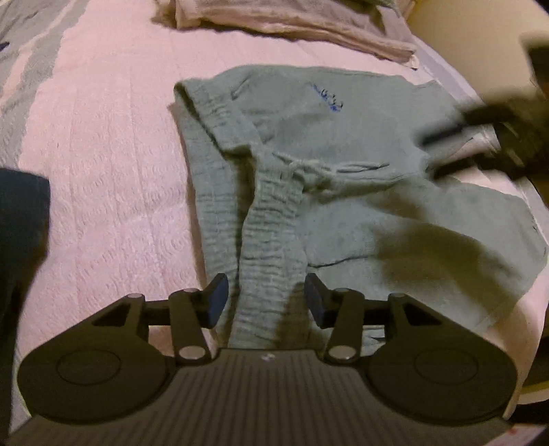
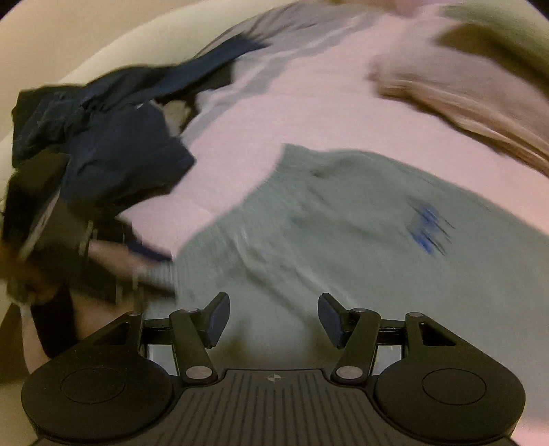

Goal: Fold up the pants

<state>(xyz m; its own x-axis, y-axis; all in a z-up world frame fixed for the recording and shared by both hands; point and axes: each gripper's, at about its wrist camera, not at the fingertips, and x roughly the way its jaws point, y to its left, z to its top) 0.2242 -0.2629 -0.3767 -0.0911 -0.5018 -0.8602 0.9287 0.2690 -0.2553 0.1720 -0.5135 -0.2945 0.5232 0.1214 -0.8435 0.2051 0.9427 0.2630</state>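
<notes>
Grey-green pants (image 1: 308, 164) with a blue logo (image 1: 331, 97) lie folded on a pink bedspread (image 1: 103, 164). Their elastic waistband (image 1: 271, 240) and drawstring run toward my left gripper (image 1: 266, 298), which stands open with the waistband between its fingers, not clamped. In the right wrist view, blurred by motion, the same pants (image 2: 343, 240) fill the lower middle, and my right gripper (image 2: 273, 317) hovers open just over the fabric. That right gripper (image 1: 507, 133) shows as a dark blur at the right edge of the left wrist view.
A beige folded garment (image 1: 291, 24) lies at the far side of the bed. Dark navy clothing (image 2: 113, 137) is heaped to the left in the right wrist view, with a hand and the other gripper (image 2: 85, 260) below it. The bed edge (image 1: 535, 192) runs close on the right.
</notes>
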